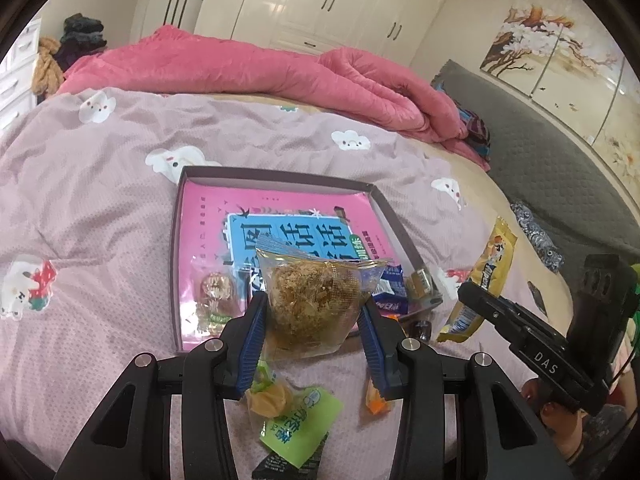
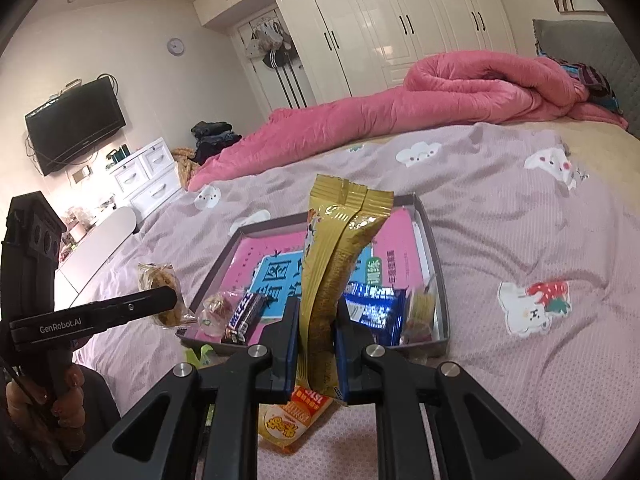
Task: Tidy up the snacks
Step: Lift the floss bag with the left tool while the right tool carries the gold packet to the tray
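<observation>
The left gripper (image 1: 314,330) pinches a clear packet (image 1: 316,300) holding a round floss cake; the packet stands between the blue pads, crimped end up toward 12 o'clock, over the near edge of the tray (image 1: 176,248). The right gripper (image 2: 318,342) is clamped on a gold bar wrapper (image 2: 340,264), long axis upright, sealed end leaning slightly to 1 o'clock, in front of the tray (image 2: 438,280).

The shallow grey tray, lined with a pink sheet, already holds several small snacks, among them a blue pack (image 2: 376,310) and a dark bar (image 2: 244,316). A green packet (image 1: 298,416) and an orange packet (image 2: 288,420) lie loose on the bedspread (image 1: 100,208), at 6 o'clock from the tray.

The mauve bedspread carries cloud prints. A pink quilt (image 2: 400,116) is heaped at 12 o'clock, before white wardrobes (image 2: 400,28); a TV (image 2: 76,124) hangs at 9 o'clock.
</observation>
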### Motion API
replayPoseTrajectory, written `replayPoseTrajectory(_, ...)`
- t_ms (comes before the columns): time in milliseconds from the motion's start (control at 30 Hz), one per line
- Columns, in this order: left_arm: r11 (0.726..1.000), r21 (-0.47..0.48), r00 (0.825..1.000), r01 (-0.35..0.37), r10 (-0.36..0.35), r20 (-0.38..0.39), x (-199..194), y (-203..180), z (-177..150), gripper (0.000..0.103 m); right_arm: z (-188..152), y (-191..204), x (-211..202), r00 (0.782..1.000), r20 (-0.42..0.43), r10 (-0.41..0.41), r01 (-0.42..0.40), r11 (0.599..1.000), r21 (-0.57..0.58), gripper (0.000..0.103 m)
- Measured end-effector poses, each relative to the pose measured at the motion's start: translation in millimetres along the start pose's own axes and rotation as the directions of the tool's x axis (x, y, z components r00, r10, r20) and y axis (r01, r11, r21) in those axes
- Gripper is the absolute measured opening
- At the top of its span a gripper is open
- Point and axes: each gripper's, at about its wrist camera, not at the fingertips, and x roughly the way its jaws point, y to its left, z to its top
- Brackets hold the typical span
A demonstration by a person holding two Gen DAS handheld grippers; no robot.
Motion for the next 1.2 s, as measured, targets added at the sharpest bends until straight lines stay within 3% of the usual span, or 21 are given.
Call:
replayPoseTrajectory(867, 1.0, -0.007, 1.0, -0.029, 0.029, 0.003, 25.0, -3.9, 17.5, 0.046, 27.5, -1.8, 21.1, 0.998, 0.039, 0.04, -0.039, 0.999, -0.018, 0.016)
replayPoseTrajectory(1200, 0.999, -0.003, 0.999, -0.035, 0.035, -0.025, 46.3, -5.9, 20.1, 0.046, 29.3, -11.2, 41.0, 0.999, 0.001, 0.05, -0.05, 0.999, 0.018, 0.016)
